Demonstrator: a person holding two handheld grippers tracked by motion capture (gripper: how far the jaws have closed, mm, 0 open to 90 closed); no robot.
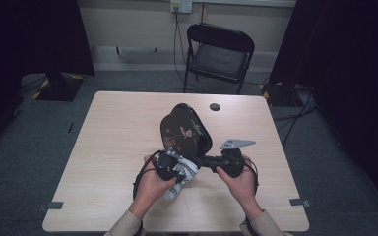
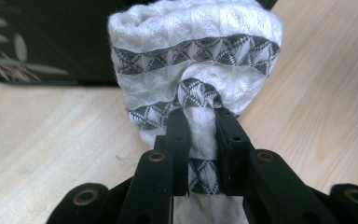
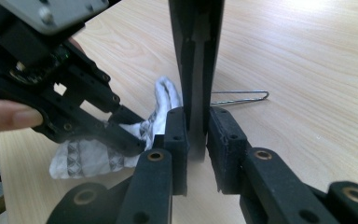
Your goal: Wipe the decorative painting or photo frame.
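Note:
A black oval tray [image 1: 184,129] with a floral pattern stands tilted up on edge at the middle of the wooden table [image 1: 113,128]. My right gripper [image 1: 204,160] is shut on its lower rim. In the right gripper view the rim [image 3: 196,46] runs upright between the jaws of that gripper [image 3: 196,116]. My left gripper [image 1: 176,166] is shut on a white cloth [image 1: 174,191] with grey triangle bands, just below the tray. The bunched cloth [image 2: 196,37] bulges past the left gripper [image 2: 200,116], close to the tray's face [image 2: 42,42]. The cloth [image 3: 88,156] hangs down to the tabletop.
A bent metal wire [image 3: 240,95] lies on the table behind the tray. A small dark round disc [image 1: 215,106] sits near the table's far edge. A black folding chair [image 1: 220,54] stands beyond the table. Tape marks [image 1: 54,205] flag the near corners.

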